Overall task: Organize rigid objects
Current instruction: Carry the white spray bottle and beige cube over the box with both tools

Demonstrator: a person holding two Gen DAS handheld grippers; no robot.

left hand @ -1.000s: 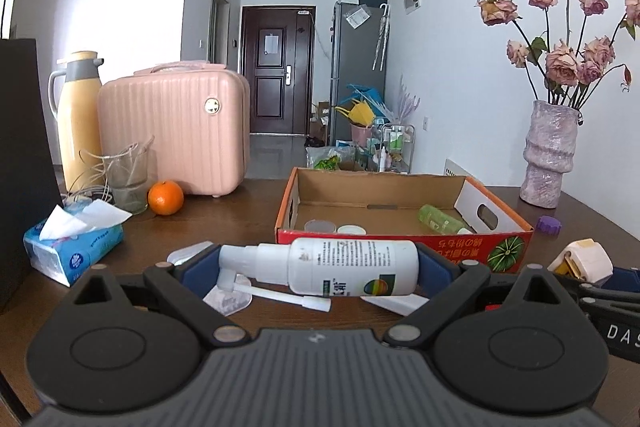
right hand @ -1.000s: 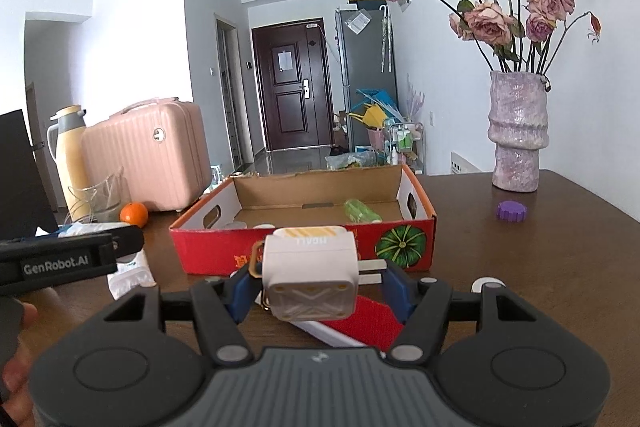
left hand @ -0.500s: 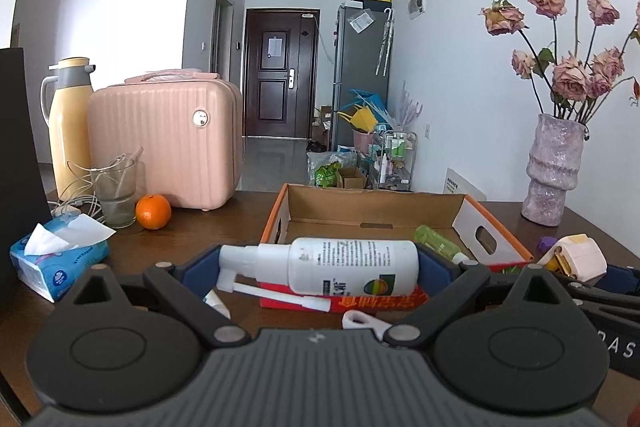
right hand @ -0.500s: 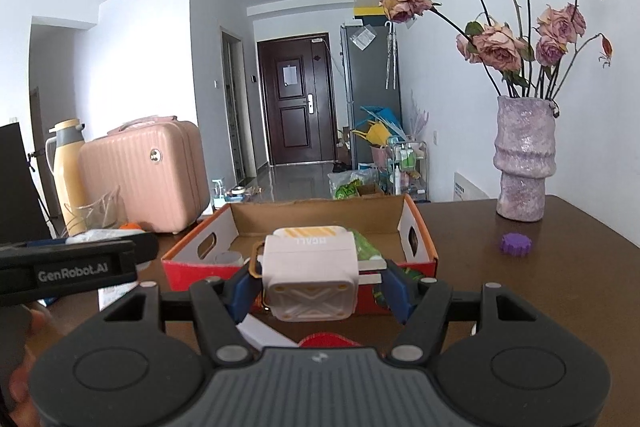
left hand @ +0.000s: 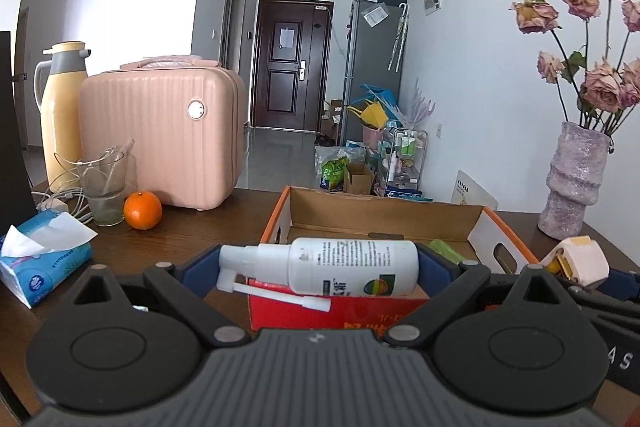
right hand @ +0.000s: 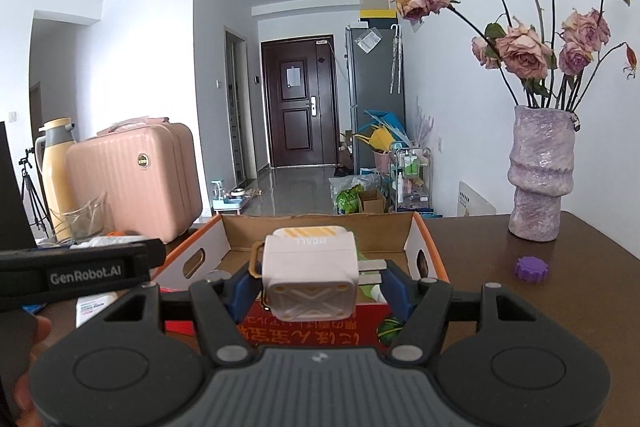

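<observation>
My left gripper (left hand: 316,269) is shut on a white spray bottle (left hand: 344,267) held crosswise, nozzle to the left, at the near wall of the red and orange cardboard box (left hand: 384,215). My right gripper (right hand: 314,287) is shut on a white and pale pink boxy case (right hand: 310,279) with a yellow striped top, held at the same box's (right hand: 320,231) near wall. That case also shows in the left wrist view (left hand: 580,259), at the right. A green item (left hand: 444,249) lies inside the box.
A pink suitcase (left hand: 160,143), yellow thermos (left hand: 64,111), glass cup (left hand: 104,187), orange (left hand: 142,210) and tissue pack (left hand: 40,263) stand at the left. A purple vase with dried roses (right hand: 540,175) and a purple cap (right hand: 531,268) are at the right on the brown table (right hand: 560,291).
Both grippers have risen and moved forward with their loads, from in front of the box to its near wall. Grips are unchanged.
</observation>
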